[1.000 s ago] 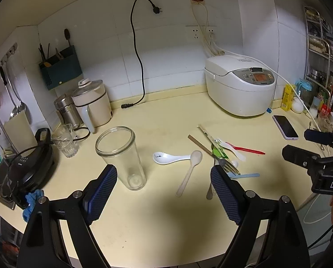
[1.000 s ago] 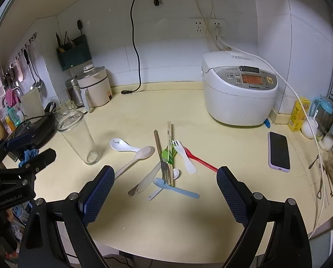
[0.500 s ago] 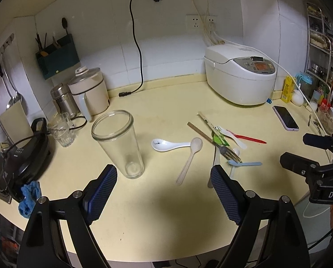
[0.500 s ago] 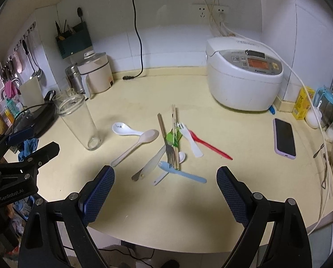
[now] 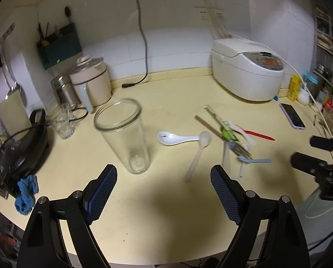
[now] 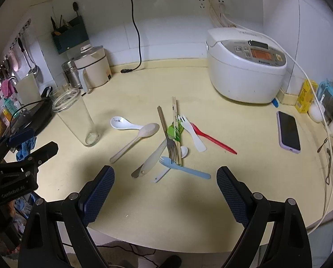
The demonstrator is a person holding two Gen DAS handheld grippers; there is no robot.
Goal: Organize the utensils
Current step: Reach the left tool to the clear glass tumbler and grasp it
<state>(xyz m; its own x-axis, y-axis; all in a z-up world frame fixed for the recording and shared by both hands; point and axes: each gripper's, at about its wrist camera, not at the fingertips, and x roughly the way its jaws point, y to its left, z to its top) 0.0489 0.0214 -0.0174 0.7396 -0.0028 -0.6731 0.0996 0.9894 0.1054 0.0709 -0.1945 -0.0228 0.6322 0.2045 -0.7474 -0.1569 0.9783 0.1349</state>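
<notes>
Jaws of left gripper (image 5: 163, 193) and right gripper (image 6: 165, 192) spread wide, empty, since moved closer over cream counter (image 6: 244, 120); scattered utensil pile (image 6: 173, 143) right of tall clear glass (image 6: 76, 117), untouched, nothing sorted.

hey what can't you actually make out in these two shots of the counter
- Utensil pile: motion-blurred in the left wrist view.
- Metal fork: its handle runs under the green wrapper, right wrist view.
- Wall caddy: contents too small and dark to tell.
- Shelf items: cut off by the left view's edge.
</notes>
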